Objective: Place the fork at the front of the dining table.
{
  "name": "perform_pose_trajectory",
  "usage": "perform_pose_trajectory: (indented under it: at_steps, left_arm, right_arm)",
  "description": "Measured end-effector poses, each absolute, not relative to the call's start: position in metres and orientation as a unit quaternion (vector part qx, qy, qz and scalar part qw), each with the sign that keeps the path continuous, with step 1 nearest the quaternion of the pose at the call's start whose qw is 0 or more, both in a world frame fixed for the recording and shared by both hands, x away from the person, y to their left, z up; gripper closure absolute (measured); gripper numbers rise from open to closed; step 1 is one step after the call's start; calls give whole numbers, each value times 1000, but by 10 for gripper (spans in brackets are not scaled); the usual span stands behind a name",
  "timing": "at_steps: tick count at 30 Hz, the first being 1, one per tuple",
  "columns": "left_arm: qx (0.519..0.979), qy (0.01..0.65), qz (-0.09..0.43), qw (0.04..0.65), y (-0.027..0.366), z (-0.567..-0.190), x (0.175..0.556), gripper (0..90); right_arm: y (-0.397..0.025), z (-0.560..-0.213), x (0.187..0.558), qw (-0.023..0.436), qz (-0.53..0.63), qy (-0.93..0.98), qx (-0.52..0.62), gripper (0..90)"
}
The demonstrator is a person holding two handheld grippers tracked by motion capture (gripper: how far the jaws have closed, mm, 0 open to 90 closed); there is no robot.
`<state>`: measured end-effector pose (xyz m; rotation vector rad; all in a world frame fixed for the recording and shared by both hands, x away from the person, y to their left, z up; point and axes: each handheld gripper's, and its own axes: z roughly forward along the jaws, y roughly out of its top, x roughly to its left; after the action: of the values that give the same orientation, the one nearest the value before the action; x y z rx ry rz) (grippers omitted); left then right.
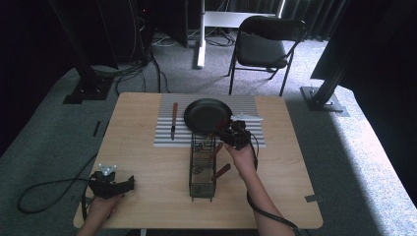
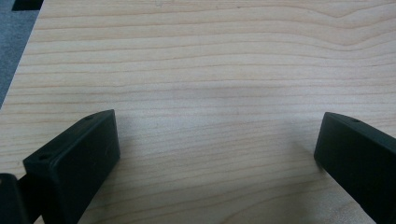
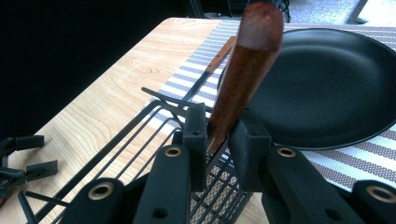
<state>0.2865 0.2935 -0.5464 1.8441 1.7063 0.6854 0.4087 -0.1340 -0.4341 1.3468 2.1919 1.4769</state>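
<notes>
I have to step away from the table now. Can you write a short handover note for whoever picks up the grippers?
Right hand-held gripper: shut on a wooden utensil handle standing in the wire caddy.
Left hand-held gripper: open, nothing held, over bare table at the near left corner.
Black pan and a knife lie on the striped mat; a second wooden-handled utensil leans in the caddy.
Done: one knife on the mat. Left, probably: the gripped utensil, then the other.

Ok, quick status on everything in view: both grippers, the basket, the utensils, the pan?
Right gripper: shut on wooden handle, which stands tilted in the basket.
Left gripper: open, over bare table.
Wire basket: upright, another wooden-handled utensil leaning in it.
Black pan: empty, on striped mat.
Knife: flat on mat.
</notes>
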Motion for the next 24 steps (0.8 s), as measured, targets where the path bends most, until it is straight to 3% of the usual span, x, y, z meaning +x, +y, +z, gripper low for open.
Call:
perform_pose_trajectory:
  at_steps: [4, 24]
  left_arm:
    - [683, 632, 254, 265, 293, -546, 287, 0]
    - [683, 632, 254, 265, 293, -546, 287, 0]
  right_arm:
    - [-135, -433, 408, 69, 509, 731, 450, 805]
    - [-144, -390, 389, 100, 519, 739, 419, 807]
